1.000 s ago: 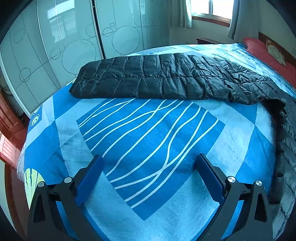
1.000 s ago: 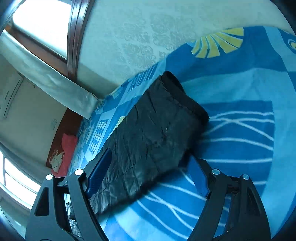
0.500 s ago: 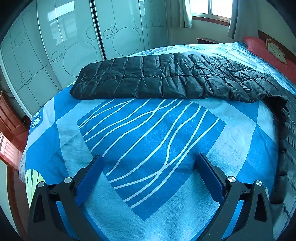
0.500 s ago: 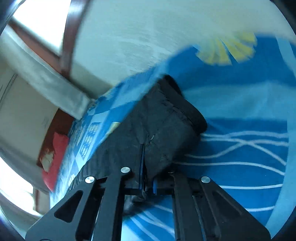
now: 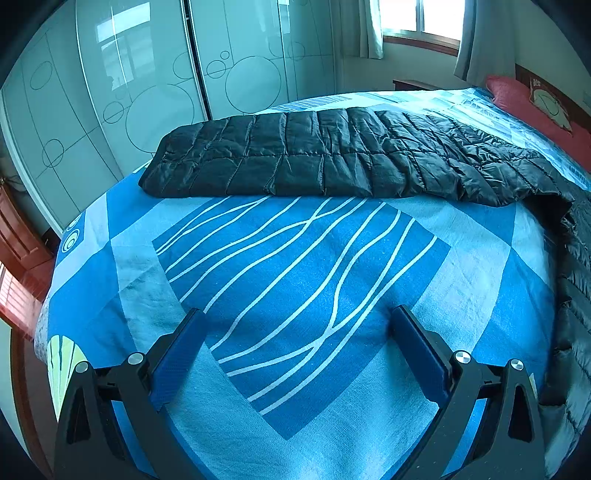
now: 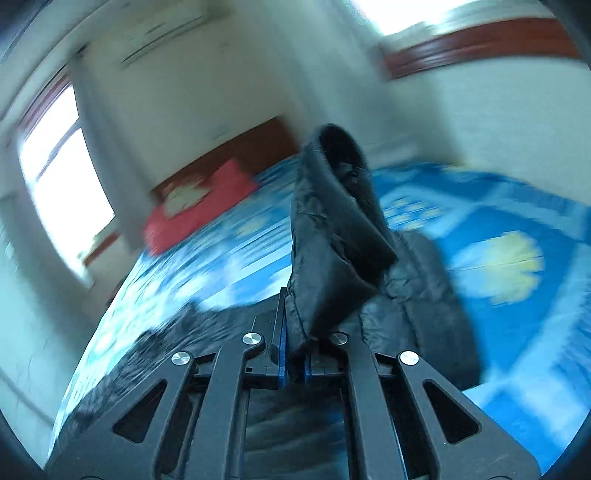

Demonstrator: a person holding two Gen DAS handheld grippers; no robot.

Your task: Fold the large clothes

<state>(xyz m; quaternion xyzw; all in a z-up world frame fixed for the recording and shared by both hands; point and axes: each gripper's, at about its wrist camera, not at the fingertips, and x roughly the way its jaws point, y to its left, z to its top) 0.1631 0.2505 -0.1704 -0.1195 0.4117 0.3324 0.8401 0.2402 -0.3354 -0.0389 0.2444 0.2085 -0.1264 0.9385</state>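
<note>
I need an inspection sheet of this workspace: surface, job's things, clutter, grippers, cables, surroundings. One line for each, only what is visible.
Surface: bed with blue patterned sheet, mostly bare in front.
Job's things: black quilted jacket lying along the far side; one end is lifted off the sheet.
Clutter: red pillow at the headboard.
Grippers: left gripper open, over bare sheet, holding nothing; right gripper shut on the jacket's edge, view blurred.
Cables: nothing seen.
Surroundings: wardrobe doors with circles, window with curtains, wall air conditioner.
</note>
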